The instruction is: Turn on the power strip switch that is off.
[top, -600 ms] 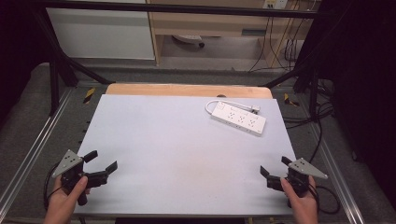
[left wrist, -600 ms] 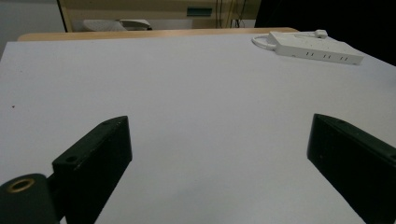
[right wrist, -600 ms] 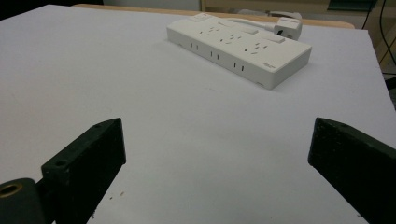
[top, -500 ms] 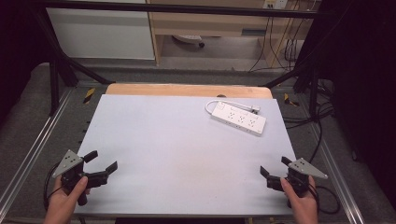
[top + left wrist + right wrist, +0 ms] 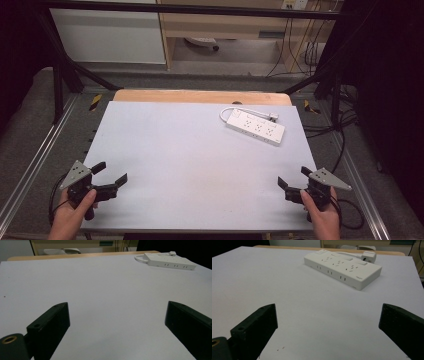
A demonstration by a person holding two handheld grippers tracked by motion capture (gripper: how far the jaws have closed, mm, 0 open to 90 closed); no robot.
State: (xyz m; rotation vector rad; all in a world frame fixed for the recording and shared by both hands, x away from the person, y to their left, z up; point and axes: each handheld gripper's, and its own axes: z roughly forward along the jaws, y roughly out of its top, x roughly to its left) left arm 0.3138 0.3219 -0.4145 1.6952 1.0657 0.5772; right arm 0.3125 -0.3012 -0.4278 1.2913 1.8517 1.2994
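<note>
Toward the far right corner of the table [image 5: 165,150] lies a white power strip [image 5: 255,126], set askew with its short cord and plug [image 5: 368,255] curled behind it; a small mark on its side face is too fine to read (no other lettering shows). Well short of the strip, at the near right edge, the right gripper [image 5: 292,178] has its jaws spread wide on nothing. Farther off, near the left edge, the left gripper [image 5: 111,172] gapes empty too, with bare white tabletop lying between them and the strip.
</note>
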